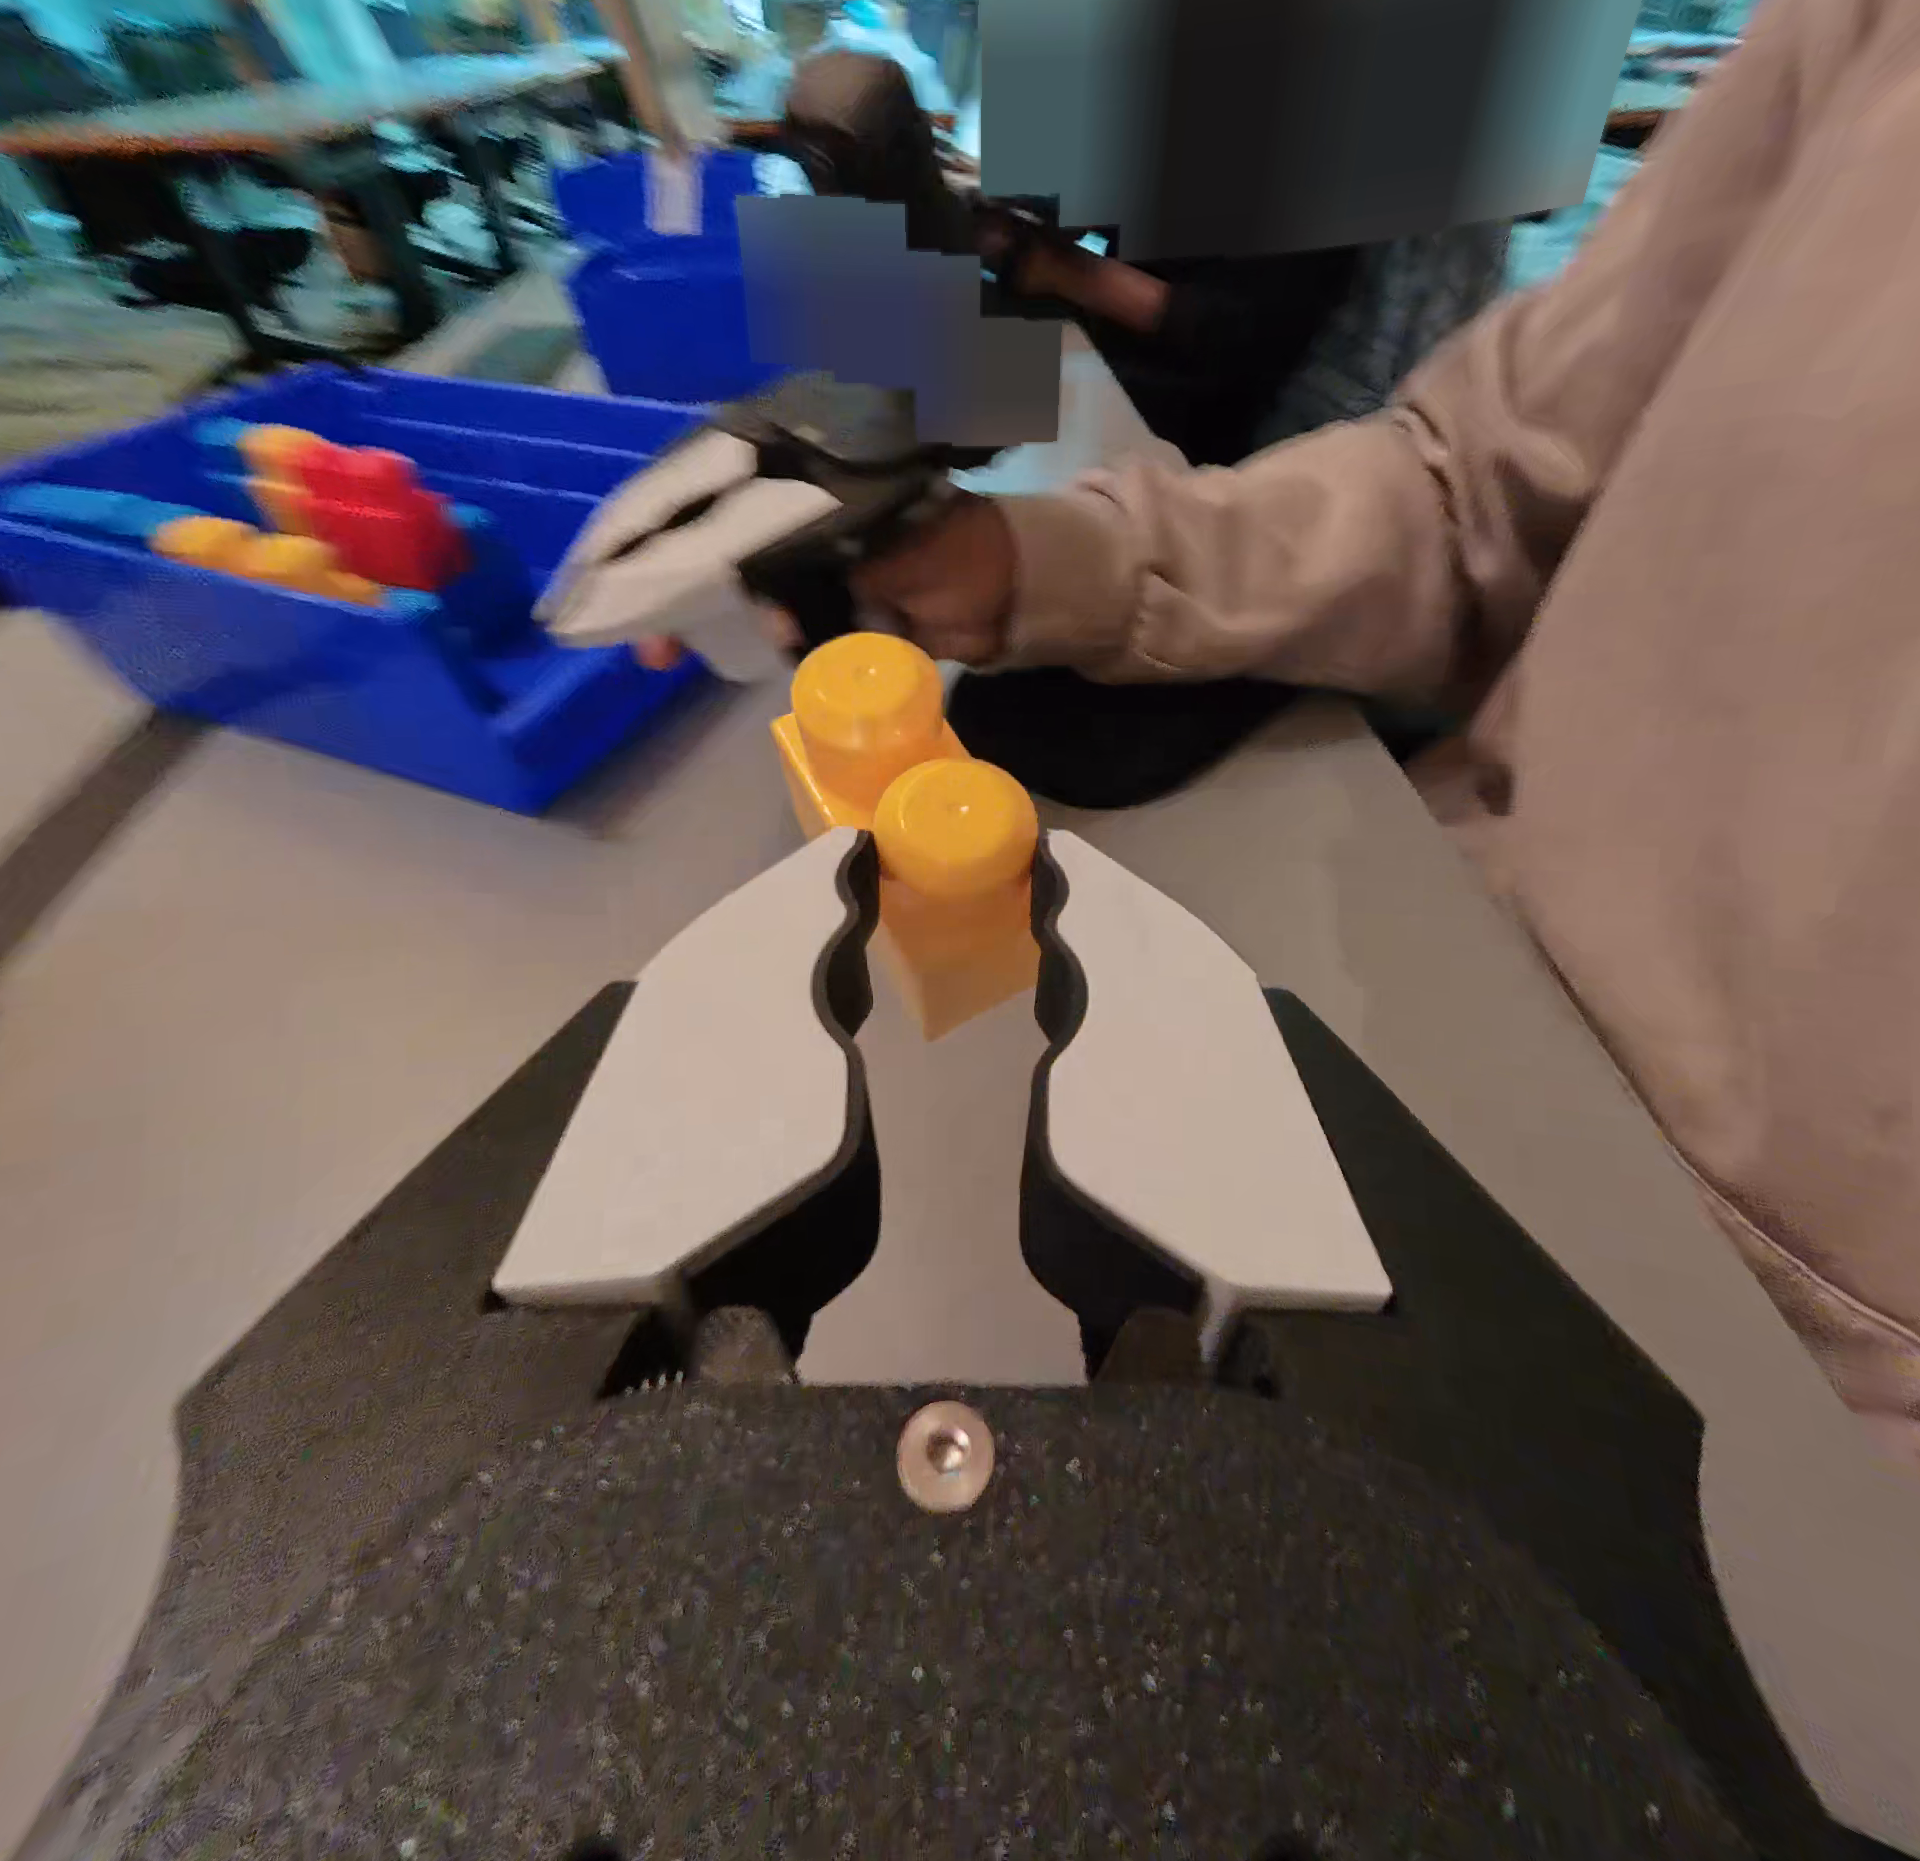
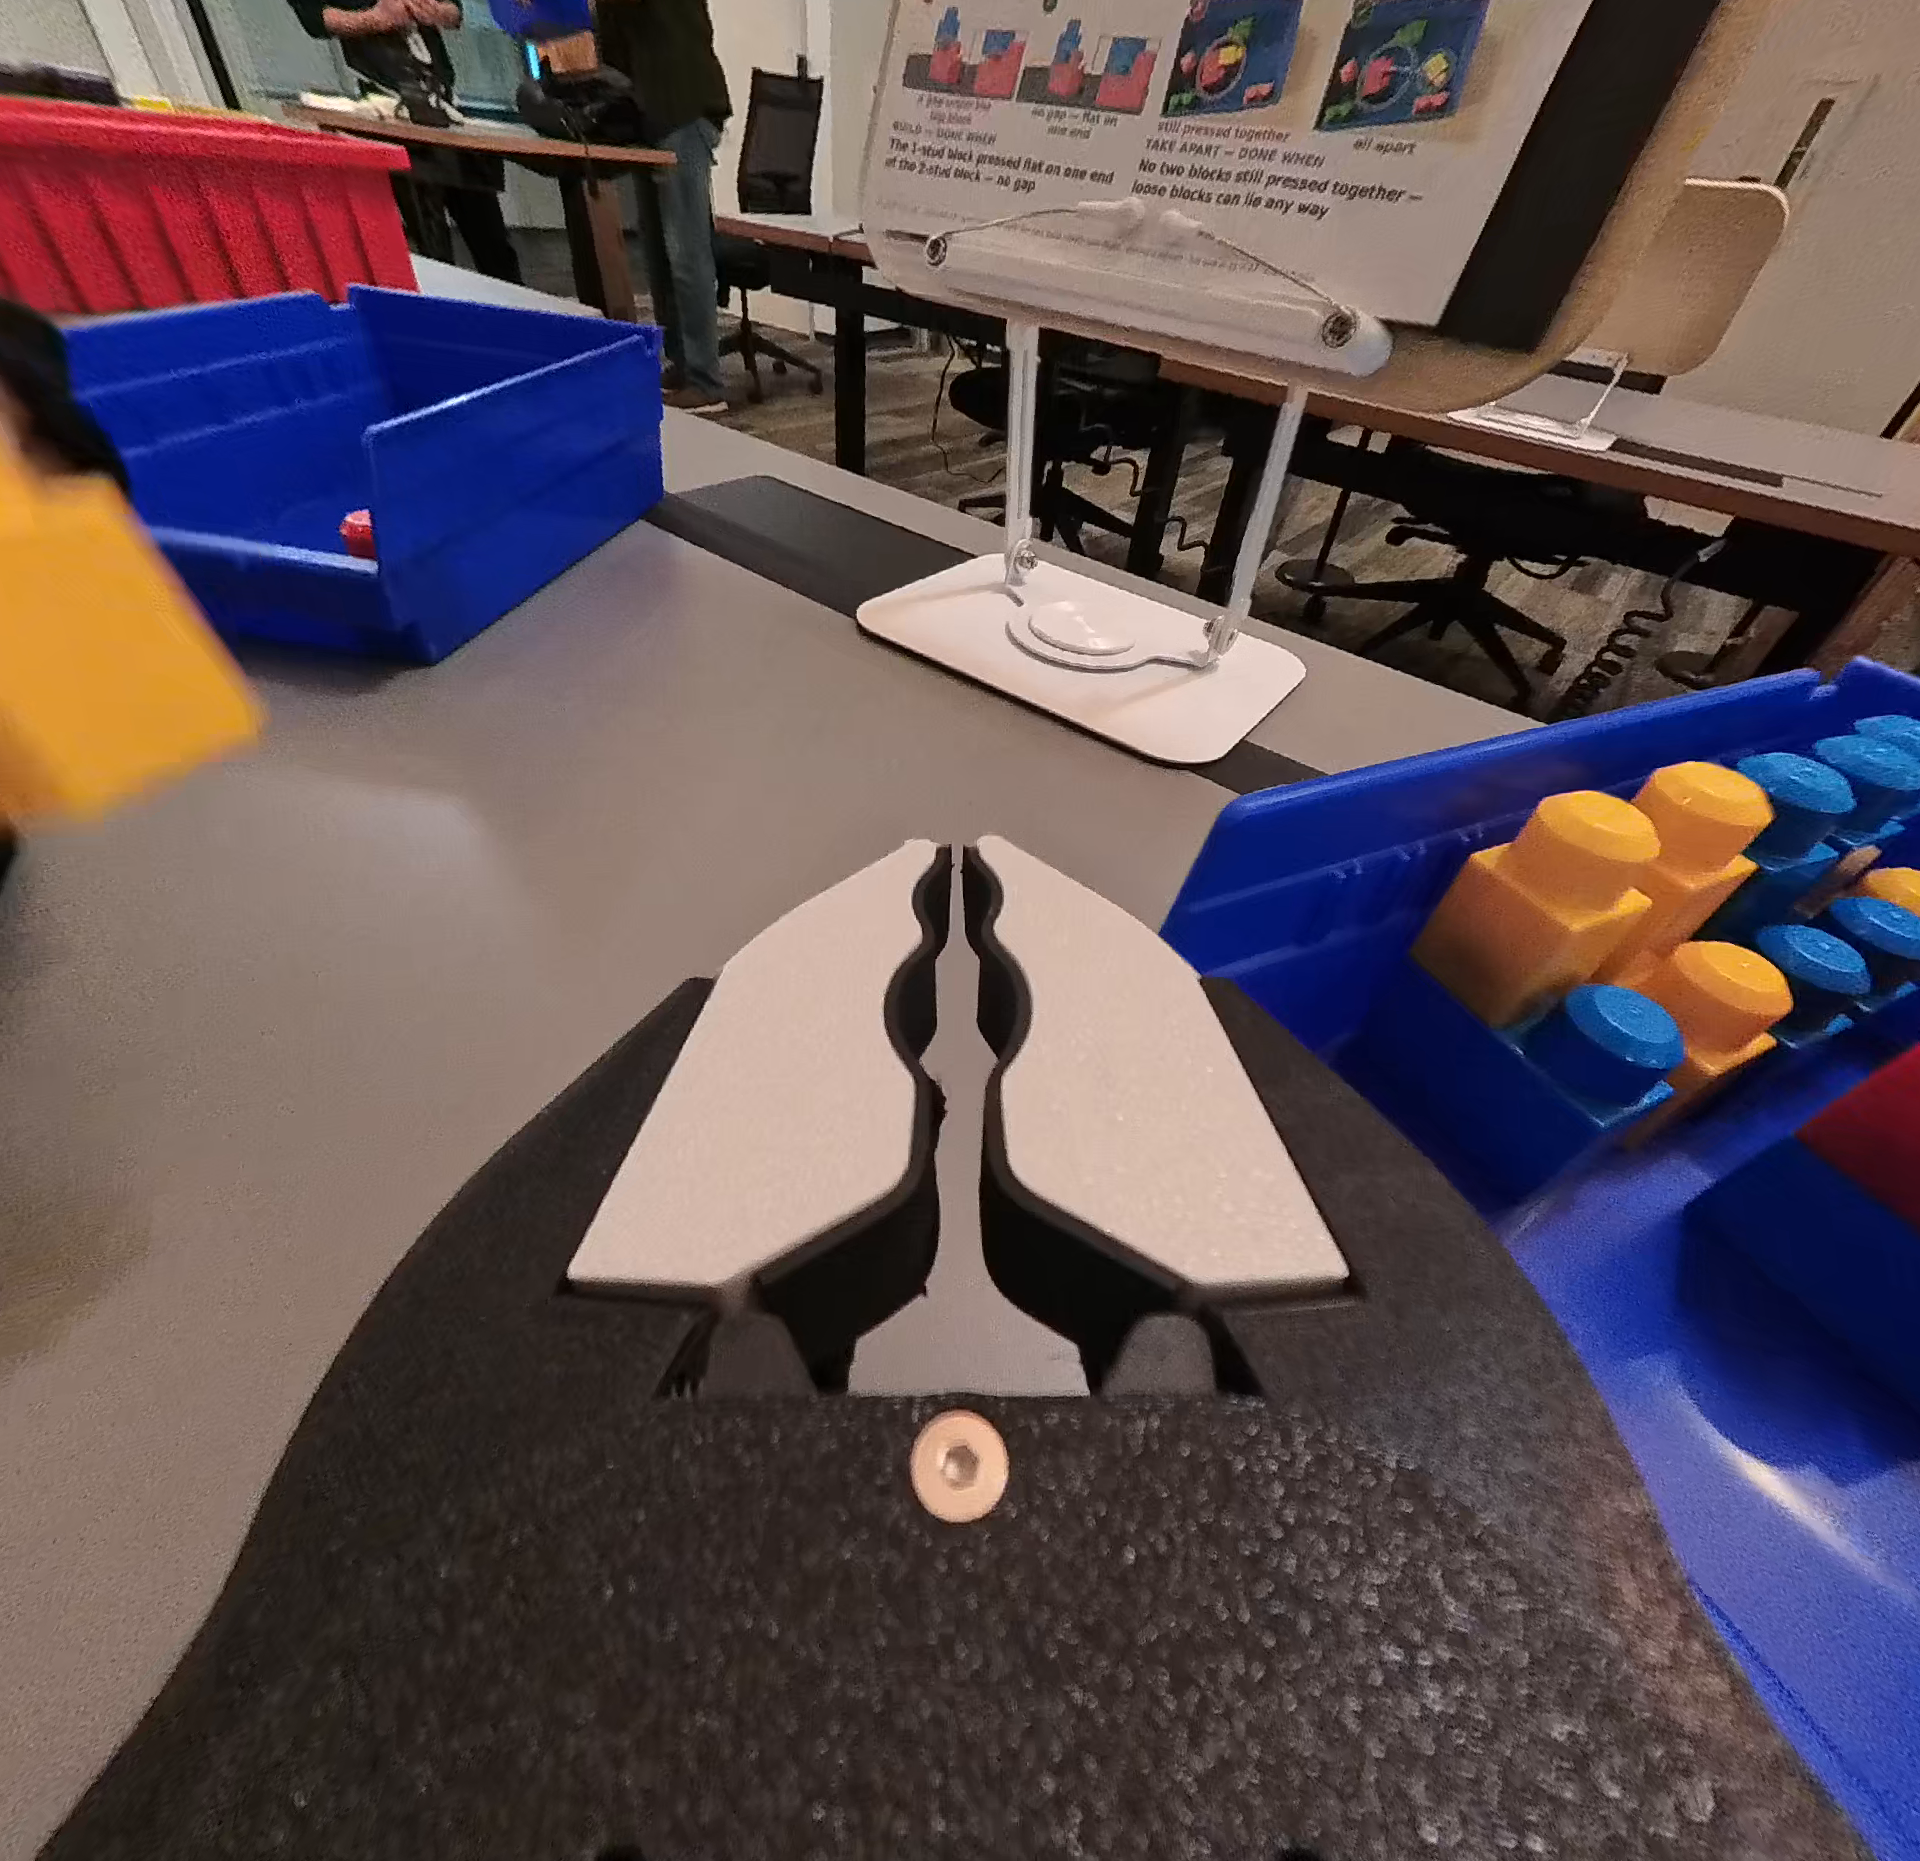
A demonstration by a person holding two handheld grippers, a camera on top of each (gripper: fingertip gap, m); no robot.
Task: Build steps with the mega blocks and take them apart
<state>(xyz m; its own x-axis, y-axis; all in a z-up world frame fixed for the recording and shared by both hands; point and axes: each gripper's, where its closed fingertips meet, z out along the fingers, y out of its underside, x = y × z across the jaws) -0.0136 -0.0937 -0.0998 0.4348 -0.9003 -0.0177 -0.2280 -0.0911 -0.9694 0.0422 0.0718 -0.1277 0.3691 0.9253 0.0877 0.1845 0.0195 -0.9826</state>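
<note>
My left gripper [image 1: 951, 845] is shut on a yellow two-stud block [image 1: 914, 835], gripping it at its near stud above the grey table [image 1: 312, 980]. The same block shows blurred at the left edge of the right wrist view [image 2: 94, 658]. My right gripper [image 2: 958, 850] is shut and empty above the table; it also shows in the left wrist view [image 1: 582, 606], blurred, next to the blue bin [image 1: 343, 689]. That bin holds yellow, red and blue blocks [image 1: 343, 512]. In the right wrist view the bin [image 2: 1455, 1136] lies to the right with yellow blocks [image 2: 1600, 897] and blue blocks [image 2: 1621, 1032].
A second blue bin [image 2: 416, 481] with a red piece [image 2: 356, 535] sits at the far left, a red bin [image 2: 187, 211] behind it. A white stand [image 2: 1091, 648] holds an instruction sheet [image 2: 1195, 97]. A person's sleeve [image 1: 1558, 564] fills the right side. People stand in the background. The gap from one gripper's tips to the other's is roughly 20 cm.
</note>
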